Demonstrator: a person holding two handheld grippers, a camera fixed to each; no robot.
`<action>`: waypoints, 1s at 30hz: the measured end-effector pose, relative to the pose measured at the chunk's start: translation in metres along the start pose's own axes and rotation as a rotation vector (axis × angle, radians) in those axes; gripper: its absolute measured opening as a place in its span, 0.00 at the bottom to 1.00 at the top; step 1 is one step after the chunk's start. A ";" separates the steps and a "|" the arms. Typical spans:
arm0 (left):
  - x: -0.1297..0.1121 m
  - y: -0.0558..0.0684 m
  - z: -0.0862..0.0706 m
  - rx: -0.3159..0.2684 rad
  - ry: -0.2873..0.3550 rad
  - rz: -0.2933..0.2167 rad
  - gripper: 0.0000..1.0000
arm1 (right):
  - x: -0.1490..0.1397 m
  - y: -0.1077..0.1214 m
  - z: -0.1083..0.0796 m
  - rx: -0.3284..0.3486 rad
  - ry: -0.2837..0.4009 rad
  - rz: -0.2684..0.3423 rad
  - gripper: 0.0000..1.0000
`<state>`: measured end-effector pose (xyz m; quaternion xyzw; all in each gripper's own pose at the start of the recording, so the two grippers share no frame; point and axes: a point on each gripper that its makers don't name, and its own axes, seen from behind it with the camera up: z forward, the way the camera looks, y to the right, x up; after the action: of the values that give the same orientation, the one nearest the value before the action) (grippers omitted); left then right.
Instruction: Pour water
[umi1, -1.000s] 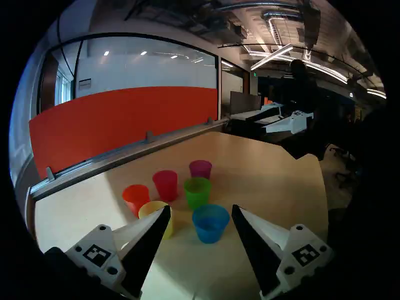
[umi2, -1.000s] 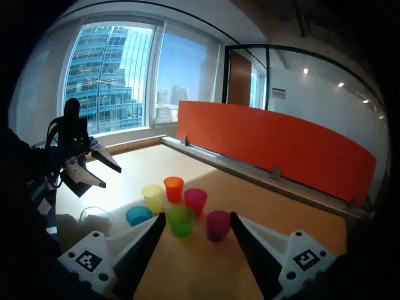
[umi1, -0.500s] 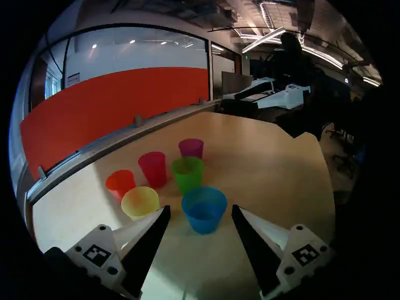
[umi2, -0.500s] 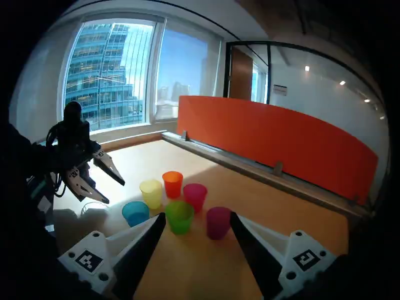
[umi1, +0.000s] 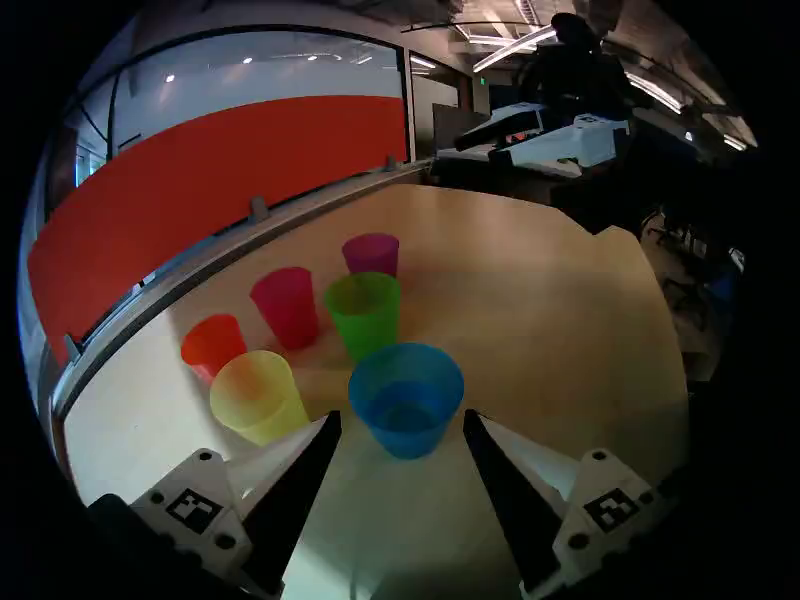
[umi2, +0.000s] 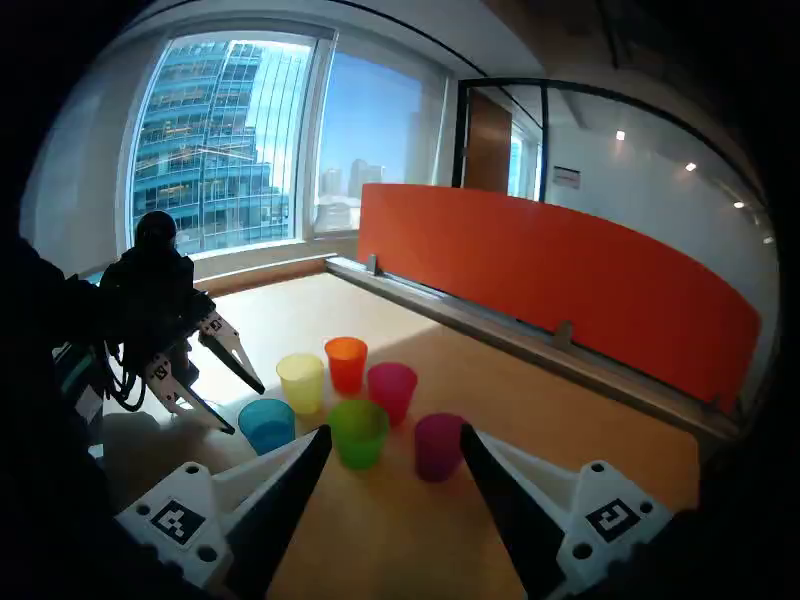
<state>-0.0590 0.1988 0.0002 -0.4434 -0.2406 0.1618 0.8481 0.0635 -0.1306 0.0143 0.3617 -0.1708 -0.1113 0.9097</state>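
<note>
While nothing is gripped, pouring is judged not yet begun. Left gripper (umi1: 401, 416) jaws spread, blue cup (umi1: 406, 398) framed just ahead, at worktop (umi1: 560, 300) middle, contents unclear. Right gripper (umi2: 395, 430) jaws spread, empty. Green cup (umi1: 363, 312), purple cup (umi1: 371, 253) set beyond, toward edge by orange partition (umi1: 200, 170). Remaining: grasp, lift, tilt.

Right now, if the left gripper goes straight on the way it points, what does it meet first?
Most likely the blue cup: it stands centred just ahead of the left gripper, in line with the gap between its open jaws. How near it is remains unclear.
</note>
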 end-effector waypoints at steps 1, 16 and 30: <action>-0.001 0.000 0.002 -0.002 -0.005 0.002 0.91 | 0.000 0.000 0.001 0.000 -0.001 0.000 0.99; 0.002 0.002 0.033 -0.026 -0.033 0.013 0.91 | -0.005 0.005 0.010 0.005 -0.014 0.004 0.99; 0.005 0.002 0.045 -0.030 -0.039 0.017 0.91 | -0.009 0.009 0.014 0.004 -0.020 0.007 0.99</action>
<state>-0.0799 0.2327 0.0220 -0.4547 -0.2557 0.1739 0.8352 0.0510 -0.1296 0.0282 0.3616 -0.1814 -0.1113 0.9077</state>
